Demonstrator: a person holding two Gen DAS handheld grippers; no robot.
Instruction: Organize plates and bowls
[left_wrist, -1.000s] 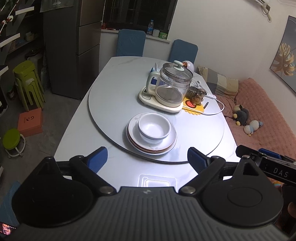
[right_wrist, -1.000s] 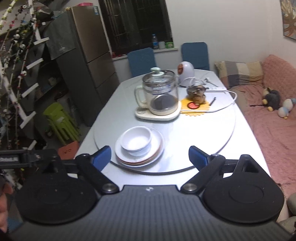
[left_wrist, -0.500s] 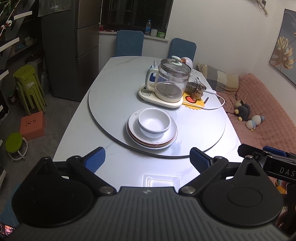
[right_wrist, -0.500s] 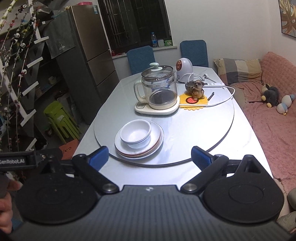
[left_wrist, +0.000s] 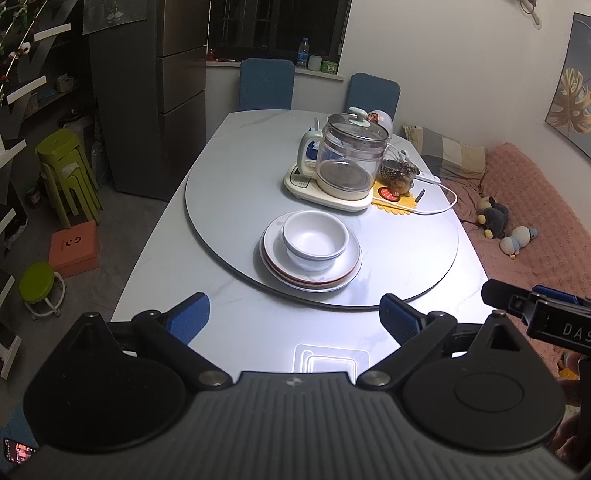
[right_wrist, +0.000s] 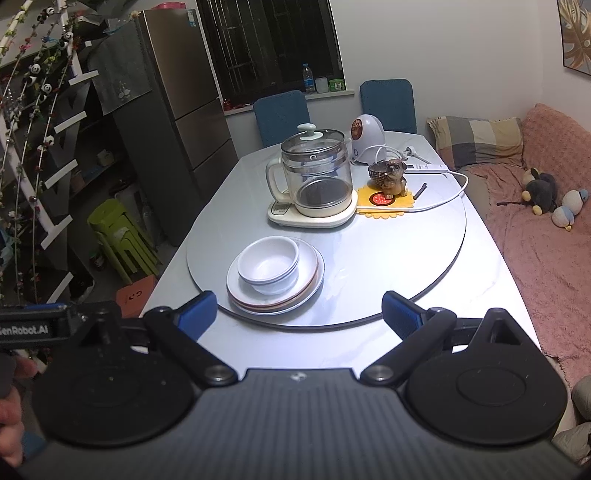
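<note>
Both grippers are just hanging over the near edge of the desk (left_wrist: 236, 332) right now. The left gripper (left_wrist: 294, 314) has its blue fingers (left_wrist: 188, 319) spread wide with nothing between them, and the right gripper (right_wrist: 299, 312) is the same deal, fingers (right_wrist: 400, 312) wide apart and holding nothing.

The dishes are already piled up: two white bowls (left_wrist: 315, 242) nested one inside the other, sitting on a stack of plates (left_wrist: 275, 254) (white on top, one with a reddish-brown rim lower down). That whole pile is on the round turntable (left_wrist: 229, 192) set into the desk, toward its near side, a bit ahead of both grippers and not touched by either.

Behind the pile on the same turntable there's a glass kettle (right_wrist: 316, 177) on its cream base, and just to its right a little dog figurine (right_wrist: 393, 177) on a yellow mat (right_wrist: 369, 206). A white cord (right_wrist: 439, 201) loops along the right side.
</note>
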